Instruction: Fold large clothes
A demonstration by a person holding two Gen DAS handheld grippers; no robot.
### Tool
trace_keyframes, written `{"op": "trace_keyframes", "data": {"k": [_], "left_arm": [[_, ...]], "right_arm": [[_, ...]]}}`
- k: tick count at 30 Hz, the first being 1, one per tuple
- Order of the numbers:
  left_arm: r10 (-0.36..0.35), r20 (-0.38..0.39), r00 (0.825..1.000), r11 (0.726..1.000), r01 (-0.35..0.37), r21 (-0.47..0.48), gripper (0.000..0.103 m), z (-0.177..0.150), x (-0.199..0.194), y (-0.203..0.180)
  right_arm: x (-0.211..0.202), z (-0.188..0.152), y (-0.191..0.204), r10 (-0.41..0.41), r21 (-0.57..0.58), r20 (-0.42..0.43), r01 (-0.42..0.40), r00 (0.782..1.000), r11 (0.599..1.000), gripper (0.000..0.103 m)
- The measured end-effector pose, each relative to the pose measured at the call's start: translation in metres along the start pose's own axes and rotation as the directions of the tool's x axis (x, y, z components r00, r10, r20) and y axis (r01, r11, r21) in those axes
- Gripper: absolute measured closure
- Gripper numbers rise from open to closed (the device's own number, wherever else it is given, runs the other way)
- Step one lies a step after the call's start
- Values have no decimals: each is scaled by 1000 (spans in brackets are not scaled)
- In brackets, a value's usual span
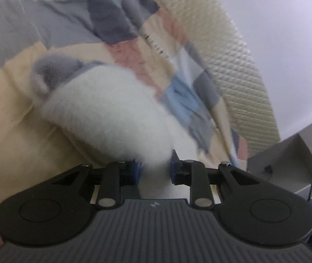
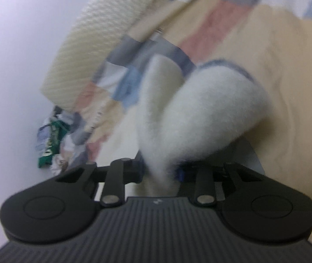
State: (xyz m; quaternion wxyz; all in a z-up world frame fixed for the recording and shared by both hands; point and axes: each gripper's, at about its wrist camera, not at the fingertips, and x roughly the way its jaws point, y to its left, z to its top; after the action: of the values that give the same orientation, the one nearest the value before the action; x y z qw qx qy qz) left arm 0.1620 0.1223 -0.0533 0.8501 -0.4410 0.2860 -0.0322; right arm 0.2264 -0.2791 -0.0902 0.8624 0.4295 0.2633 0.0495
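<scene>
between the blue-padded jaws of the left gripper (image 1: 155,167) a thick fold of the fluffy white fleece garment with grey trim (image 1: 103,109) is sitting, and the pads are pressing on it from both sides, so the jaws are closed on the fleece. the garment is bulging out ahead of the gripper as a rounded roll, its grey-lined edge (image 1: 53,70) curling at the far end (the whole view is blurred by motion). under it the bed cover with pale yellow, pink, blue and grey patches (image 1: 9,114) is lying in soft wrinkles. a cream quilted headboard with a diamond pattern (image 1: 232,54) is running diagonally along the cover's far edge, against a white wall (image 1: 287,32). at the right edge a grey open box (image 1: 287,164) is showing.

in the right wrist view, the right gripper (image 2: 159,172) is likewise clamping a pinch of the same white fleece (image 2: 199,114), which is narrowing down into the gap between its jaws and spreading above them into two lobes, one tall and one rounded with a thin grey border. the patchwork cover (image 2: 287,76) is filling the right side, the headboard (image 2: 90,32) is slanting at upper left, and a crumpled heap of mixed items with a green packet (image 2: 50,144) is lying at the left beside the bed.
</scene>
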Motion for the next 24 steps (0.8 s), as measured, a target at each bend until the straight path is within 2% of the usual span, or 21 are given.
{"op": "trace_keyframes", "data": {"k": [5, 9, 13, 14, 16, 19, 21, 24], "left_arm": [[-3, -7, 1000, 999, 3, 39, 73, -14, -55, -20], [26, -42, 999, 999, -24, 40, 72, -40, -97, -18], [80, -90, 993, 995, -75, 64, 66, -56, -98, -9], [85, -108, 991, 995, -79, 59, 61, -57, -95, -8], [70, -125, 990, 997, -66, 41, 55, -55, -91, -4], [-6, -92, 996, 1000, 9, 29, 53, -48, -95, -5], [-64, -64, 996, 997, 67, 39, 47, -38, -92, -11], [-99, -46, 994, 992, 102, 71, 44, -23, -81, -23]], "right_arm": [[-62, -5, 13, 68, -69, 34, -66, 997, 995, 72], [-101, -18, 12, 64, -74, 15, -63, 998, 995, 71], [-125, -31, 4, 29, -68, 18, -27, 999, 997, 65], [-126, -32, 2, 18, -68, 18, -16, 1000, 998, 63], [-123, -31, -1, 9, -50, 6, -9, 1000, 999, 60], [-125, -24, -3, 50, -25, 12, -50, 999, 998, 60], [-129, -18, 2, 78, -45, 43, -76, 996, 996, 60], [-119, -1, 18, 92, -103, 76, -84, 993, 991, 59]]}}
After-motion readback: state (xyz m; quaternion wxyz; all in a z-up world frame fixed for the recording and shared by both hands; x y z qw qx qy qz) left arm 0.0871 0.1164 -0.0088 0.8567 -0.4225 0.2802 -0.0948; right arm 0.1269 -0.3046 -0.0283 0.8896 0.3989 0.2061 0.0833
